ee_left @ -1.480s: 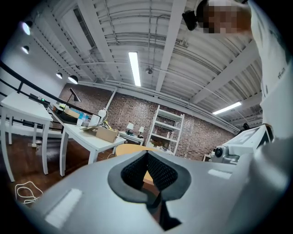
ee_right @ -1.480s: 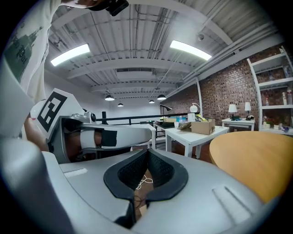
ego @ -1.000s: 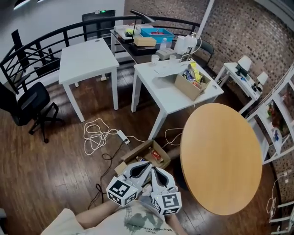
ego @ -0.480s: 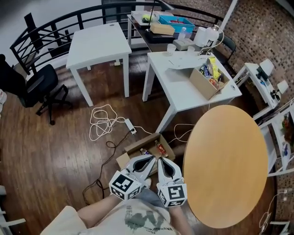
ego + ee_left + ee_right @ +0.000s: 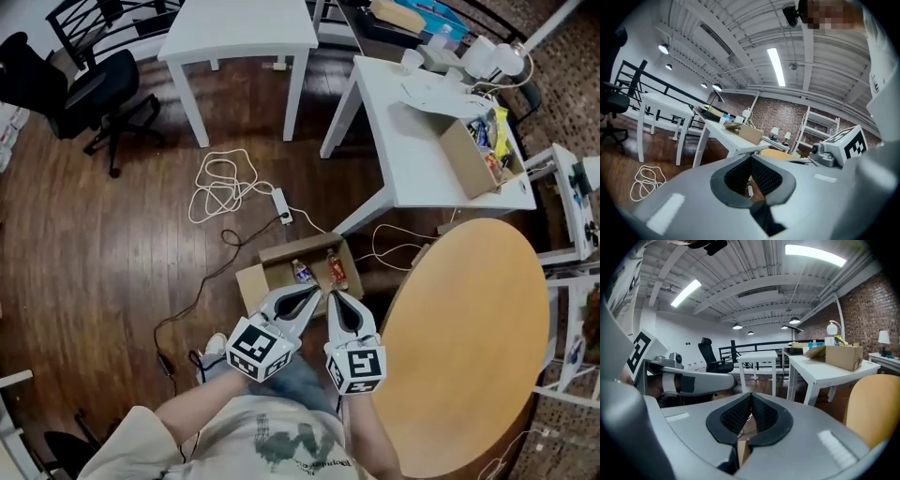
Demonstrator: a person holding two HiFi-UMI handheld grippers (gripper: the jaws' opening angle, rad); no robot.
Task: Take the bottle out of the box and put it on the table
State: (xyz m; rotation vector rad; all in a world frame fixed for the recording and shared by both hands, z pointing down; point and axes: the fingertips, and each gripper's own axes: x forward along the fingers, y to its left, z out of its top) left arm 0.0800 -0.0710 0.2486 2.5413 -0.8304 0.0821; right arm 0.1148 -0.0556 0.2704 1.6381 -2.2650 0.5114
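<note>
An open cardboard box (image 5: 265,278) sits on the wooden floor beside the round wooden table (image 5: 464,347). Inside it lie two small bottles, one with a dark label (image 5: 302,272) and one with a red label (image 5: 335,270). My left gripper (image 5: 316,290) and right gripper (image 5: 330,296) hover side by side just above the box's near edge, tips pointing at it. Both are shut with nothing between the pads. In the left gripper view the pads (image 5: 751,157) meet, and in the right gripper view the pads (image 5: 750,395) meet too.
A white table (image 5: 403,141) beyond the box carries a cardboard box of snacks (image 5: 473,150). A white cable coil and power strip (image 5: 225,192) lie on the floor to the left. A second white table (image 5: 244,28) and a black office chair (image 5: 80,84) stand farther off.
The head view has tilted down towards the floor. Both grippers have sunk and moved forward towards the cardboard box, still shut and side by side.
</note>
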